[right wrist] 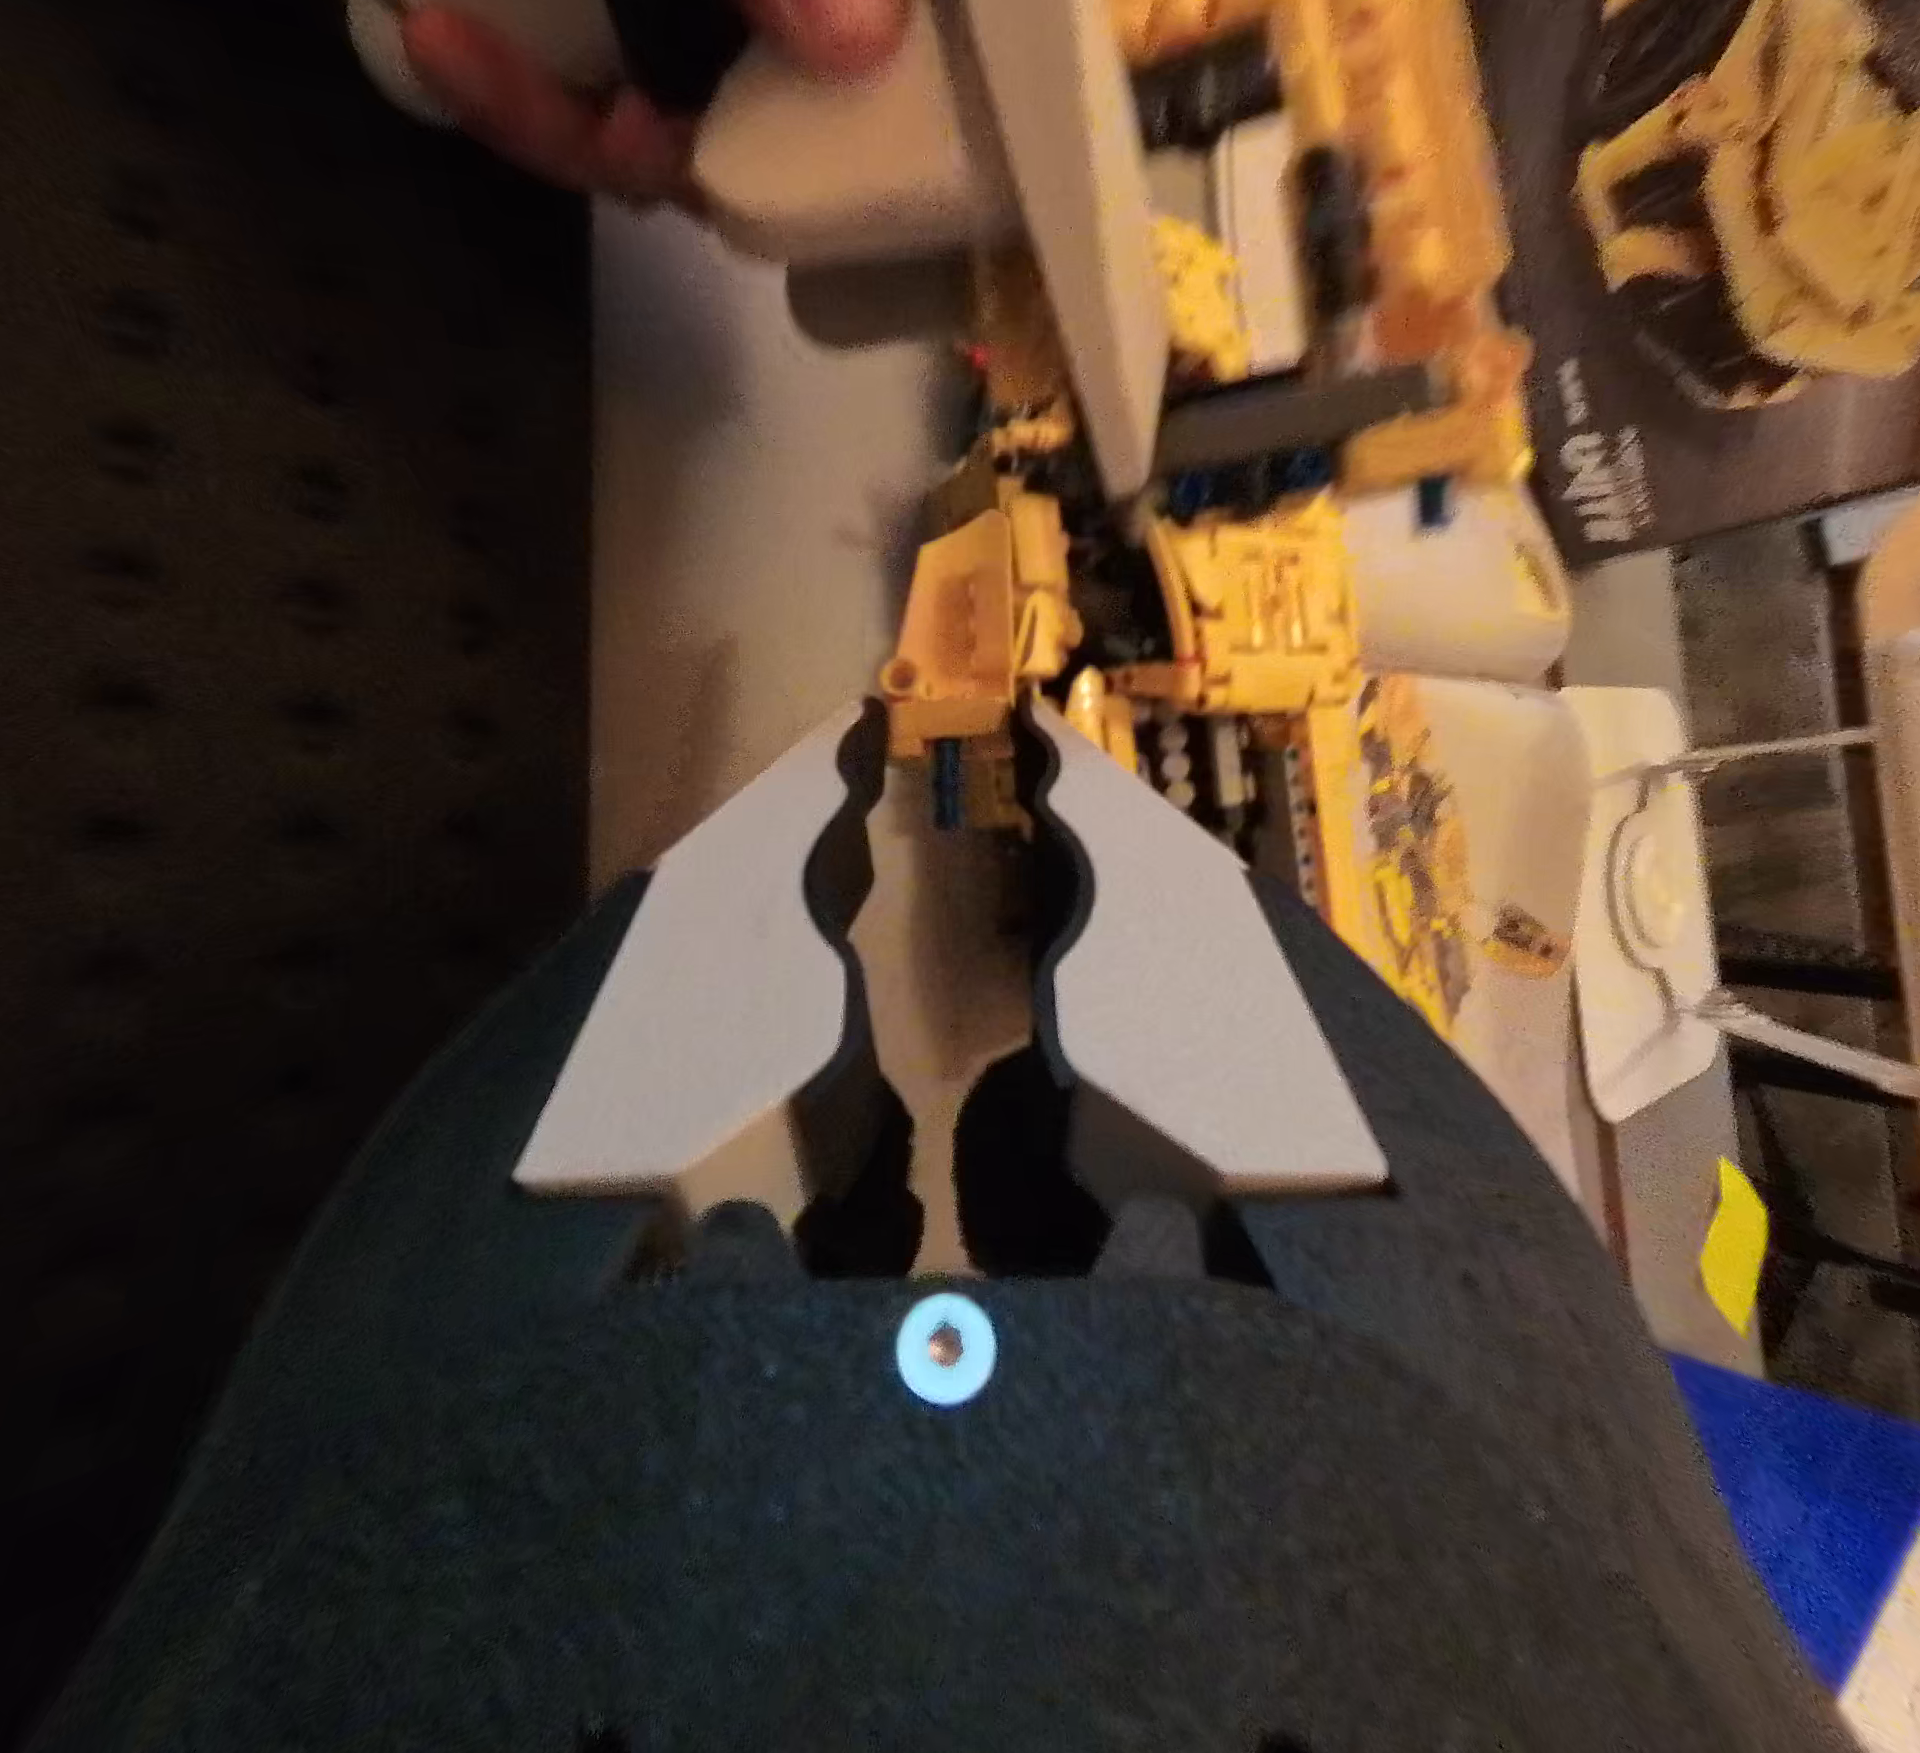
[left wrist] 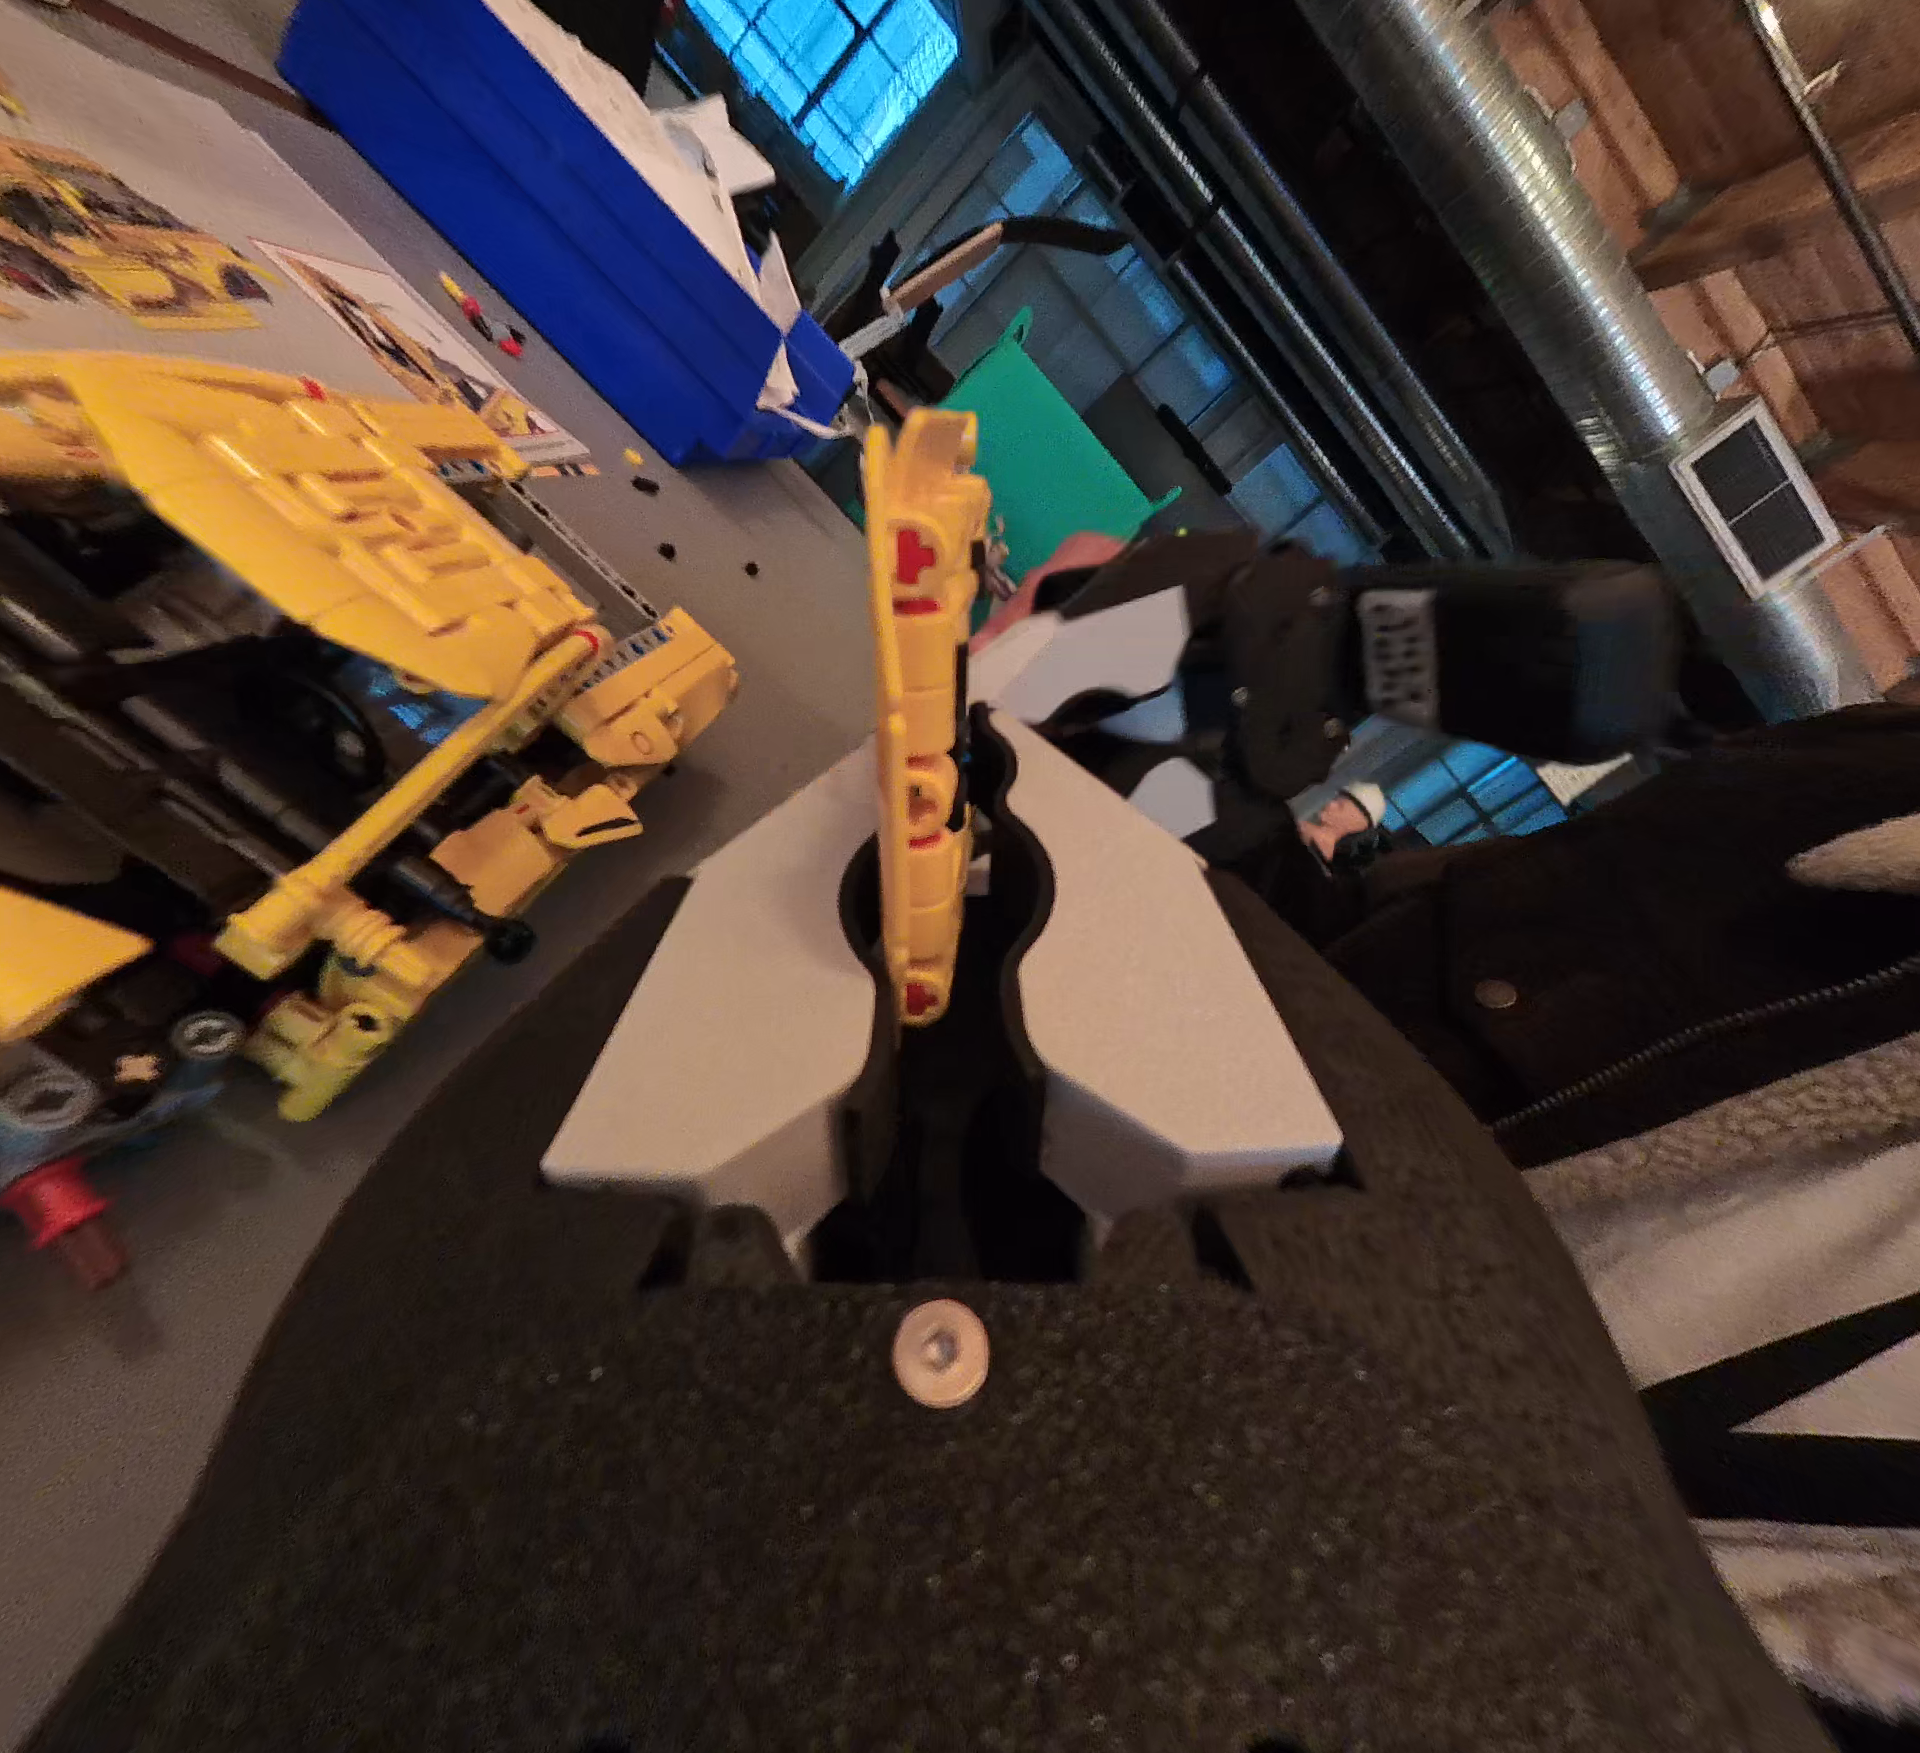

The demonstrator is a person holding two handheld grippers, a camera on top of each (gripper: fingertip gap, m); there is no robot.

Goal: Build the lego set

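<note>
My left gripper (left wrist: 940, 830) clamps a long yellow lego beam assembly with red pins (left wrist: 920, 664), long axis along my fingers; the big yellow lego vehicle model (left wrist: 343, 623) sits leftward on the grey worktop (left wrist: 790, 623); my right gripper (right wrist: 951, 716), jaws narrowly apart around a small yellow sub-assembly (right wrist: 966, 633), grip uncertain.

My right wrist view was blurred throughout; the yellow model (right wrist: 1236, 602) lost its detail. In the left view, the picture's edge cut off the model's far side, and loose bits (left wrist: 665, 550) were too small to identify.

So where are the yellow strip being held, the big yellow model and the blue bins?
yellow strip (left wrist: 920, 716): left wrist view, mid-length.
big yellow model (left wrist: 364, 508): left wrist view, top panel.
blue bins (left wrist: 499, 145): left wrist view, side wall.
</note>
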